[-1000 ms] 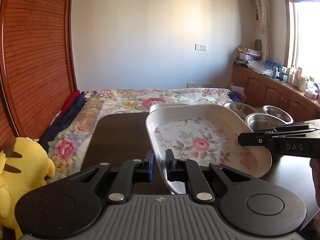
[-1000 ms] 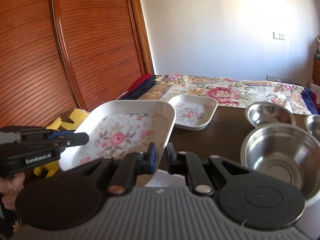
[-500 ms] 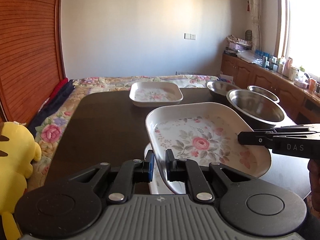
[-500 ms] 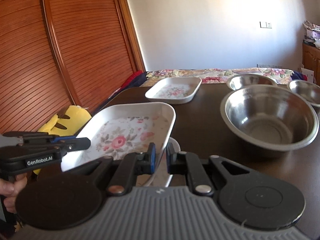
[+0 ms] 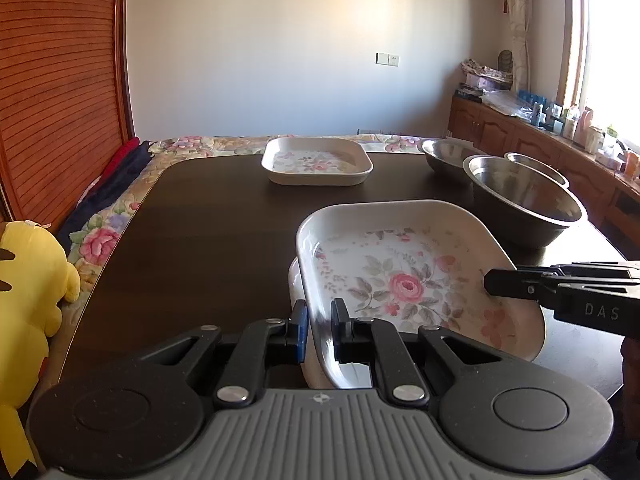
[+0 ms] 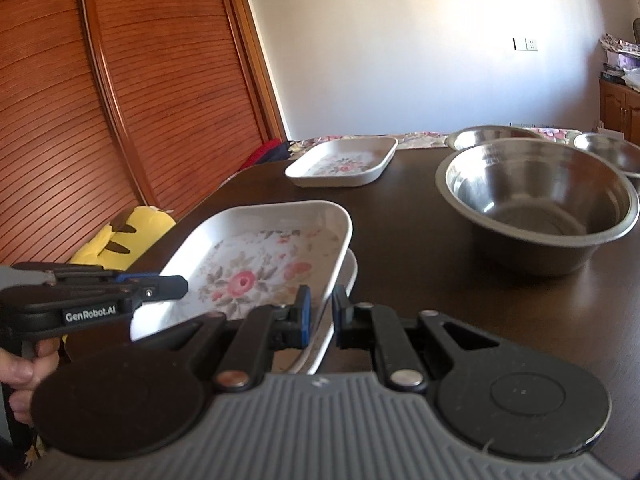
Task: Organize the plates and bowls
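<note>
**Floral plate held at both rims above a second plate**

The left gripper (image 5: 319, 332), low centre of the left wrist view, is clamped on the near rim of the floral plate (image 5: 404, 276). The right gripper (image 6: 319, 318), low centre of the right wrist view, pinches the opposite rim of the same plate. The plate sits tilted, just above and overlapping a white plate (image 6: 348, 276) lying beneath it on the dark table (image 5: 208, 240); contact between the two cannot be confirmed. A second floral plate (image 5: 316, 162) rests at the table's far edge, upper centre. Three steel bowls stand at the right: a large bowl (image 5: 524, 204) nearest, two smaller ones (image 5: 448, 154) (image 5: 536, 166) behind. A yellow plush toy (image 5: 28, 292) occupies the left edge.
</note>
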